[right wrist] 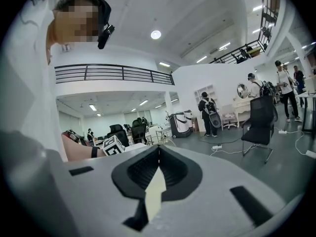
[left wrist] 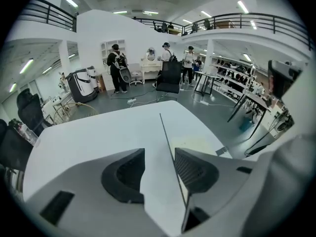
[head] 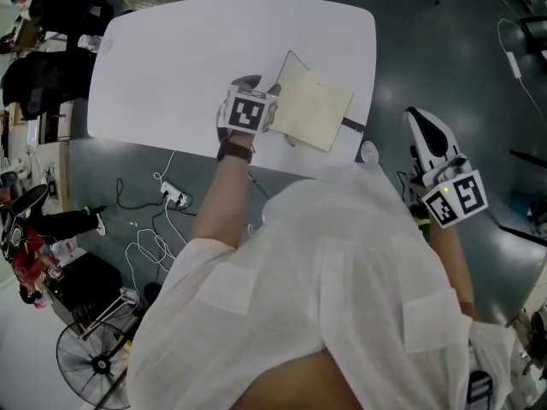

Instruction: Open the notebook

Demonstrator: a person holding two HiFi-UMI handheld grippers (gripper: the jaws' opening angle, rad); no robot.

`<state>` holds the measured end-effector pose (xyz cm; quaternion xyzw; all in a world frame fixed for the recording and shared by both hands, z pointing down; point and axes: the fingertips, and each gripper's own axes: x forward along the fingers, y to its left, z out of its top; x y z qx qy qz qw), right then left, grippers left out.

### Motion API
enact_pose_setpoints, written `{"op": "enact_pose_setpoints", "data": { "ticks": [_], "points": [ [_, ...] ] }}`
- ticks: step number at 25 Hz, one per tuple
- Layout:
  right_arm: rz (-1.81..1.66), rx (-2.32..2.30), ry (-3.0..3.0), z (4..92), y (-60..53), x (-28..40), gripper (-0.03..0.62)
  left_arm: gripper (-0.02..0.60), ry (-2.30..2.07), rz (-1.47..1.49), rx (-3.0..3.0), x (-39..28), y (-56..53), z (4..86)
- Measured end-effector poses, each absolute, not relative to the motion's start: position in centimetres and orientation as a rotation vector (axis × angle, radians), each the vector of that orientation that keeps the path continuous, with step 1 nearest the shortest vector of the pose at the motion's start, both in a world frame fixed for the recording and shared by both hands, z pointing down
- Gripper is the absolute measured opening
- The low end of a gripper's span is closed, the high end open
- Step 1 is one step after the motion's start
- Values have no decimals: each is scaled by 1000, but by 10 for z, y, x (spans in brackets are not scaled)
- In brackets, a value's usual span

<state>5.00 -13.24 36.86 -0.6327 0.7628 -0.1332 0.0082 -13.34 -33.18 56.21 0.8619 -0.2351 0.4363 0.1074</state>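
Two jaws of the left gripper (head: 261, 88) are held apart around the lifted cover (left wrist: 170, 147) of the notebook (head: 314, 108), its thin edge seen close by one jaw. The notebook is laid on the white table (head: 171, 67), near the person's edge. The right gripper (head: 419, 122) is held off the table's side, jaws together.

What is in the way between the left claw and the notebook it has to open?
Nothing that I can see. The left claw is right at the notebook: the lifted cover stands on edge between its open jaws, close beside the right-hand one.
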Motion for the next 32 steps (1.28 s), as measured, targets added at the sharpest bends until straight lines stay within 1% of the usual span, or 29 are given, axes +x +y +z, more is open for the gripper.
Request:
{"op": "enact_pose_setpoints", "data": {
  "ticks": [6,16,32],
  "points": [
    [-408,-2003,2358,369,-139,43,5,186,-728,1338,2525,-151,-356,572],
    [-389,-2021,2350,364,-155,40,5,186,-742,1336,2534,-160,-380,570],
    [-373,-2012,2364,361,-162,39,5,186,-725,1286,2534,-160,-373,563]
  ]
}}
